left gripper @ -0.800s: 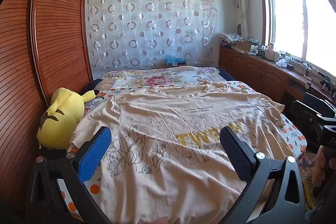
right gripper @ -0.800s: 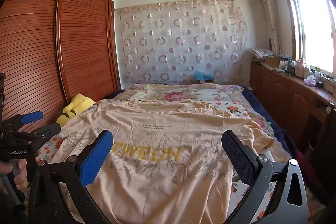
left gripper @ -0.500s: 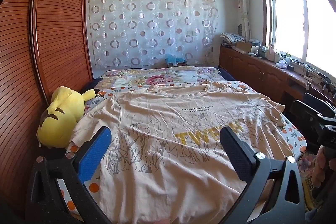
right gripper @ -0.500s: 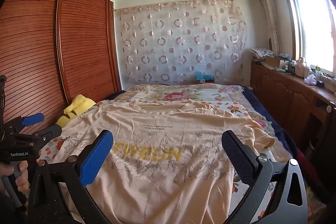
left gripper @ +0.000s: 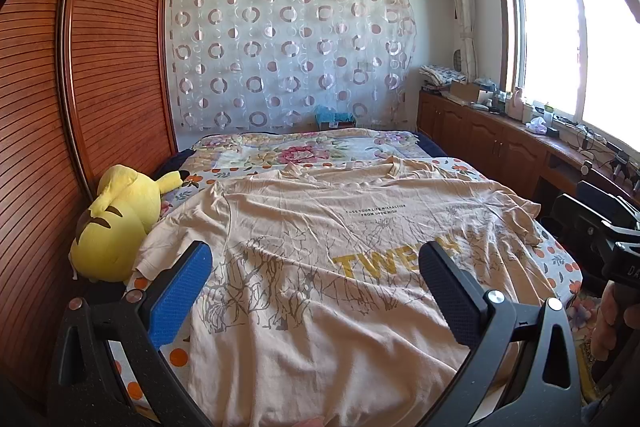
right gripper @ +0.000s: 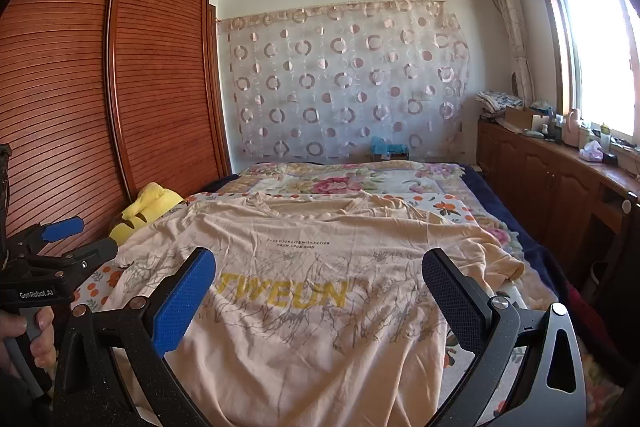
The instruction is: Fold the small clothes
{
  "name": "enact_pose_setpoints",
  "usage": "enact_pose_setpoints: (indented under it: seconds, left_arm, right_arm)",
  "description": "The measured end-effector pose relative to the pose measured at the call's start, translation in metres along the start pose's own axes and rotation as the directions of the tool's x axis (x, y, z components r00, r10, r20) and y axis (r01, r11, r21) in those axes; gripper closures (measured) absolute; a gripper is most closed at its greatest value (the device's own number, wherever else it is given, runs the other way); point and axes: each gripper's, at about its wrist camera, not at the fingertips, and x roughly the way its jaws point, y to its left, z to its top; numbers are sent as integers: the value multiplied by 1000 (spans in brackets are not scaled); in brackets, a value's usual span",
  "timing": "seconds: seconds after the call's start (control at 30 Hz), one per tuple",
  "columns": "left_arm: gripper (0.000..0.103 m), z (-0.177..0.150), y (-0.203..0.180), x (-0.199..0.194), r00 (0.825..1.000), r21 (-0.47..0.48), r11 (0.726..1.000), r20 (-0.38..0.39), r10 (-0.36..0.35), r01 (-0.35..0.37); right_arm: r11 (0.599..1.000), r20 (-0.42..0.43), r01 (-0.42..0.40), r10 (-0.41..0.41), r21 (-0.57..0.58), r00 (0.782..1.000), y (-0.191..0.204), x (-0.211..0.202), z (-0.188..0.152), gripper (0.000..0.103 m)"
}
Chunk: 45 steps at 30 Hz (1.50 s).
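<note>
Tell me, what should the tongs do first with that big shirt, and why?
Probably lower the left tongs to the shirt's left sleeve. The shirt lies spread flat on the bed, unfolded, and both tongs are open, holding nothing.

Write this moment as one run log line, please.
stage: before first fold | T-shirt: spread flat on bed, unfolded | left claw: open, holds nothing | right claw: open, holds nothing | plush toy: beside shirt
</note>
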Motion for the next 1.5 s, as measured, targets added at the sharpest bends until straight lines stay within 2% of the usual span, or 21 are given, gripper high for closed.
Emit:
enact_pose_setpoints:
  seconds: [1.5]
  left_arm:
    - [0, 15, -6, 1, 1000, -9, 1000, 22, -3, 4]
  right_arm:
    - [1000, 20, -12, 12, 7, 1000, 1, 0, -2, 0]
